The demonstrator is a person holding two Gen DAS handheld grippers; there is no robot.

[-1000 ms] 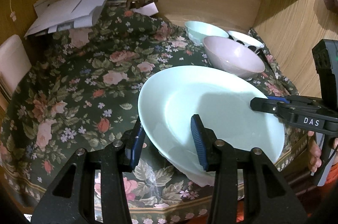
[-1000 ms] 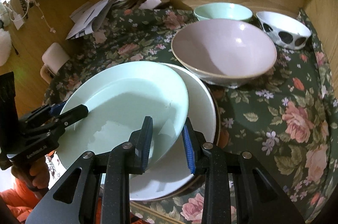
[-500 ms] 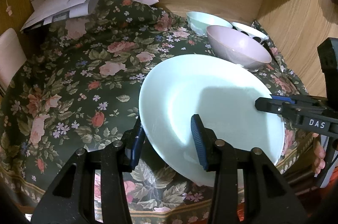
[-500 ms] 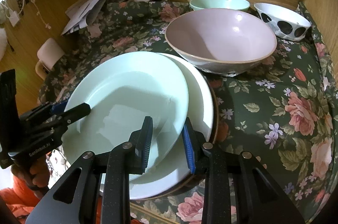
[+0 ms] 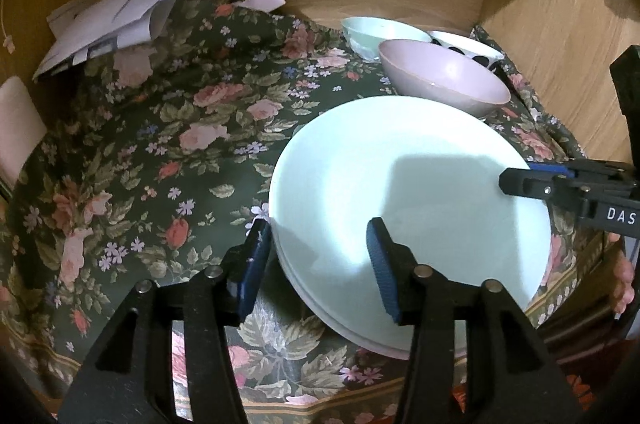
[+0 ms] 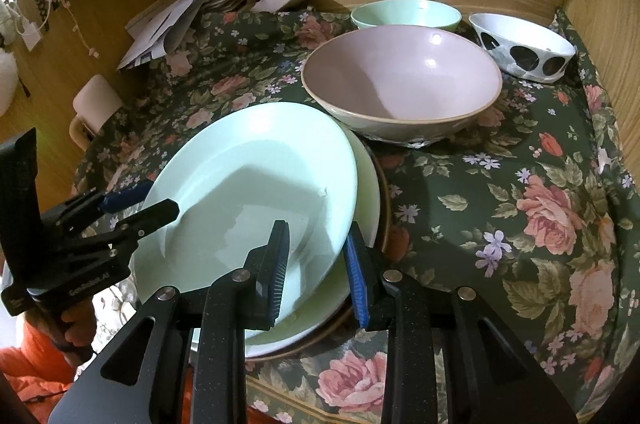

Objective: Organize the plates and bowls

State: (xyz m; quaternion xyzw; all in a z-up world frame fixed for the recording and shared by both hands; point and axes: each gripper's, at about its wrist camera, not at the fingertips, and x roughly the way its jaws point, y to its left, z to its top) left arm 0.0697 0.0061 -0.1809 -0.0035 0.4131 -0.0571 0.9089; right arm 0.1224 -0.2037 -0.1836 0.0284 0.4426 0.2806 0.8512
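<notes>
A mint plate (image 5: pixel 408 192) (image 6: pixel 256 184) lies on a stack of a cream plate (image 6: pixel 366 184) and a brown plate (image 6: pixel 385 192) on the floral cloth. My left gripper (image 5: pixel 316 260) straddles its near-left rim, jaws apart around the edge. My right gripper (image 6: pixel 316 264) straddles its right rim, jaws a little wider than the rim. Each gripper shows in the other's view, the right one (image 5: pixel 520 180) and the left one (image 6: pixel 152 204). Behind stand a pink bowl (image 6: pixel 400 84), a mint bowl (image 6: pixel 404 14) and a white bowl with black spots (image 6: pixel 520 48).
The floral cloth (image 5: pixel 160 144) covers the surface inside a wooden alcove with back and right walls. Papers (image 5: pixel 116 20) lie at the back left. A white mug (image 6: pixel 94 106) stands at the left edge. The table's front edge is close below the plates.
The mint plate has come down from a tilt and now lies nearly flat on the stack. Both grippers stayed at its rim and lowered with it.
</notes>
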